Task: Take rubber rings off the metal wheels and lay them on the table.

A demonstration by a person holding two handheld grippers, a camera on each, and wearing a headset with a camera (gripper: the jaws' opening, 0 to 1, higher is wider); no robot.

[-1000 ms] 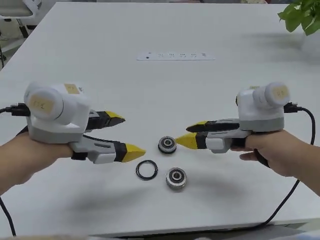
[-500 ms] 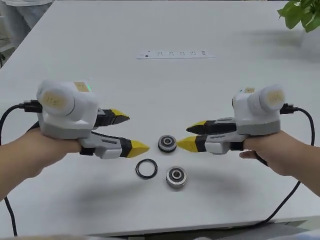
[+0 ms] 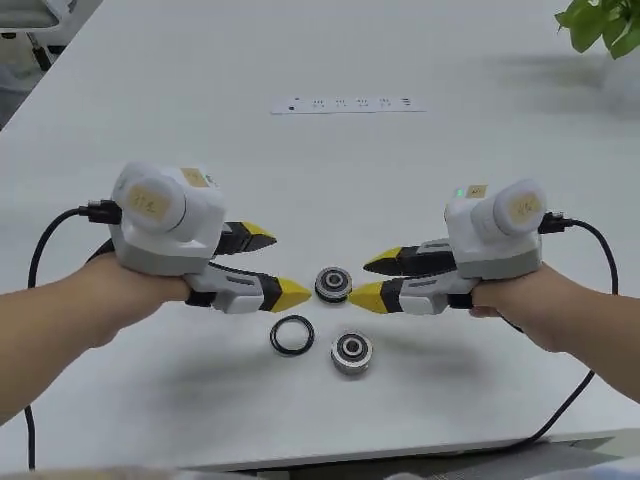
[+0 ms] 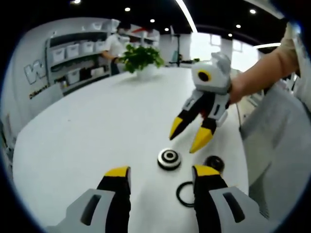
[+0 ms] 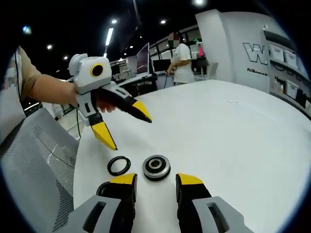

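Left claw (image 3: 288, 266): I see it released, empty, beside far wheel (image 3: 333, 284).
Right claw (image 3: 360, 279): released, empty, facing it.
Ring (image 3: 291, 336): flat on counter (image 3: 320, 160), beside near wheel (image 3: 351, 352).

The left claw (image 3: 288, 265) and right claw (image 3: 360, 279) gape, facing.
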